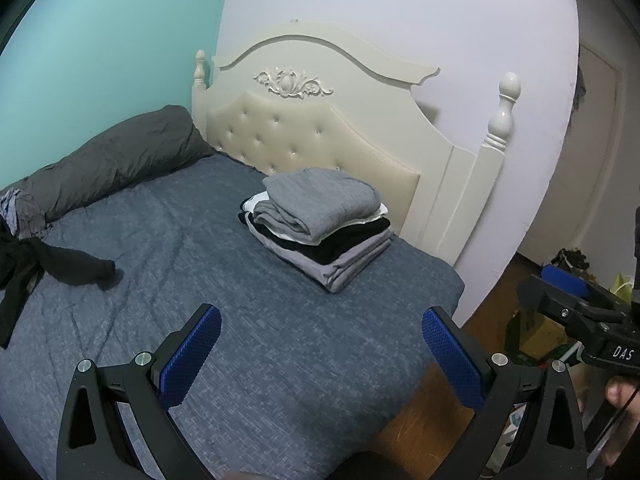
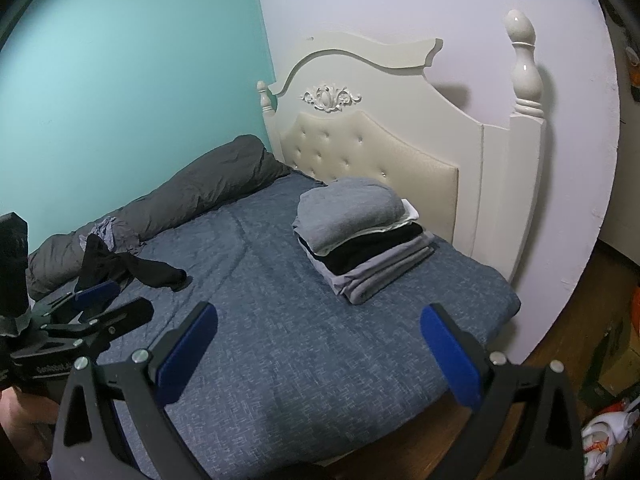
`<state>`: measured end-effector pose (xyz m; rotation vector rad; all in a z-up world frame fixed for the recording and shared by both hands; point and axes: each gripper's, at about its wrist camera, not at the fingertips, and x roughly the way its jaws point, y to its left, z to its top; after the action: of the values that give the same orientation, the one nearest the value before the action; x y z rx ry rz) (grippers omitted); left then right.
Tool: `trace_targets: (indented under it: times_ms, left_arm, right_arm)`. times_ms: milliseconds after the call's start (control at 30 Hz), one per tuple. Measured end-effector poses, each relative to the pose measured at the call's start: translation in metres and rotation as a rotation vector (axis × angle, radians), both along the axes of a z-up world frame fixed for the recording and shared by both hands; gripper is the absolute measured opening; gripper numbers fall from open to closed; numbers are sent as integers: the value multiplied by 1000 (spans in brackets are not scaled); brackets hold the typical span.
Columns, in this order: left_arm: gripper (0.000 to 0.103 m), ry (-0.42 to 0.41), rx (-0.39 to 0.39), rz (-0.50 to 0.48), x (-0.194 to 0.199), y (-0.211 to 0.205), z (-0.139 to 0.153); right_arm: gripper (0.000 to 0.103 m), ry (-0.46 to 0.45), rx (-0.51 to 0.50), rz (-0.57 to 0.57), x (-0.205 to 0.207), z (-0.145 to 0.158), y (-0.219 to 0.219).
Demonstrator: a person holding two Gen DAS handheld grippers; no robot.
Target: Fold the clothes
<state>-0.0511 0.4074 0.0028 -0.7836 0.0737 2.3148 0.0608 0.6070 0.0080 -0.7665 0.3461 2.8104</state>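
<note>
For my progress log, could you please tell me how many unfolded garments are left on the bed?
2 visible: a black garment lies loose near the far side, and a crumpled grey-lilac garment lies just behind it against the dark rolled duvet. More may be hidden beneath.

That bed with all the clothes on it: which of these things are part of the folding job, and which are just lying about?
Part of the job:
- stack of folded clothes
- black garment, unfolded
- crumpled lilac-grey garment
- left gripper and right gripper, both open and empty

Just lying about:
- rolled grey duvet
- cream headboard
- clutter on the floor
</note>
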Motion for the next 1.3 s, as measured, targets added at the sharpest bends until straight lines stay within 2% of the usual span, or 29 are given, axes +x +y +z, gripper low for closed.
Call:
trace_targets:
  times_ms: [400, 1300]
  left_arm:
    - [103, -25, 11, -17, 0, -4, 0]
    - [103, -1, -2, 1, 14, -14, 5]
  right_arm:
    - [102, 5, 7, -7, 2, 2, -2]
    - [102, 7, 13, -28, 21, 0, -11]
